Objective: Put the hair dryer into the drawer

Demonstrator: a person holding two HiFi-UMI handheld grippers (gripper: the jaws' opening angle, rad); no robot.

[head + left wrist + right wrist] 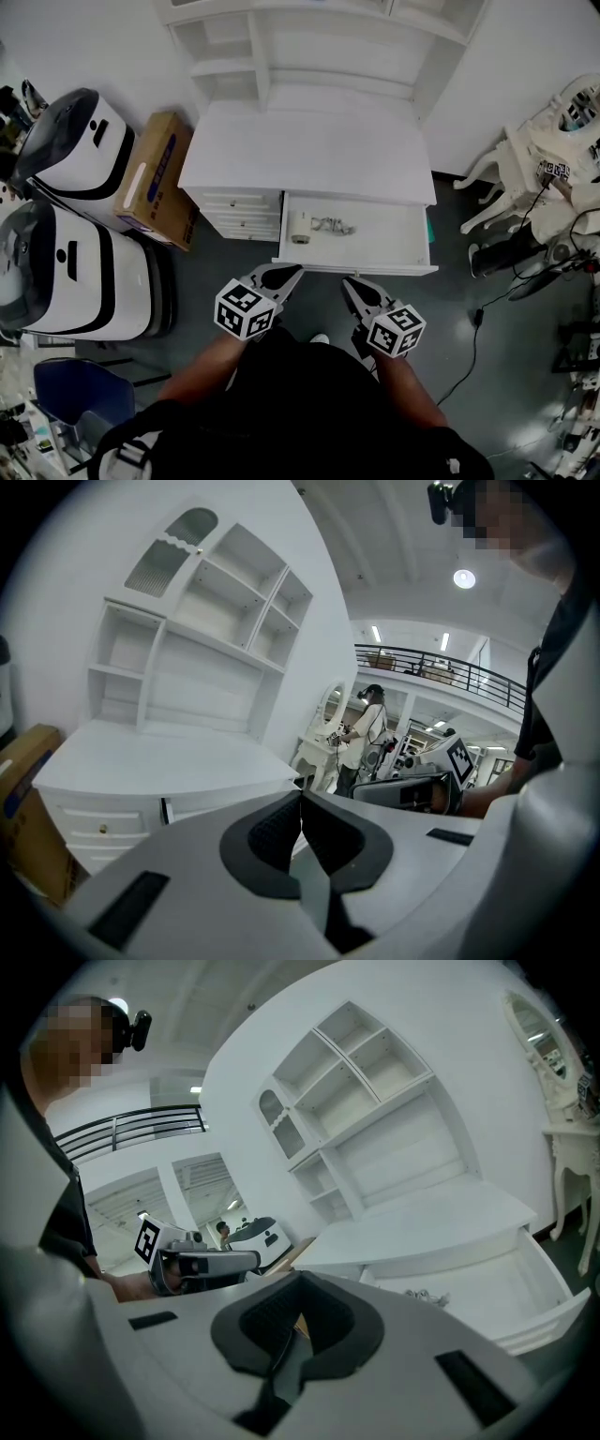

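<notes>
White hair dryer (pixel 300 227): lies inside the open drawer at its left end. It is a small pale body with a dark round end, and finer detail is too small to tell.
Cord (pixel 334 225): a loose tangle on the drawer floor, just to the right of the hair dryer.
Drawer (pixel 389 236): stands pulled out from the right half of the desk, at the centre of the head view. Its front panel is nearest the person.
Desk (pixel 300 141): white, with a shelf unit (pixel 309 42) rising at its back edge. Small closed drawers (pixel 234 208) sit at its left front.
Left tongs (pixel 289 274): held in the air just short of the drawer front, left of centre. The jaws meet at the tips with nothing between them (pixel 300 797).
Right tongs (pixel 349 284): held level with the left pair and near it, also short of the drawer front. The jaws are closed together and hold nothing (pixel 298 1283).
Cardboard box (pixel 157 178): brown, on the floor against the desk's left side.
Machines: two white-and-black units at the left edge, one upper (pixel 70 141) and one lower (pixel 80 272).
Blue chair (pixel 80 389): lower left corner.
White ornate furniture (pixel 520 159): right edge, well apart from the desk.
Black cable (pixel 476 323): trails across the grey floor at the right.
</notes>
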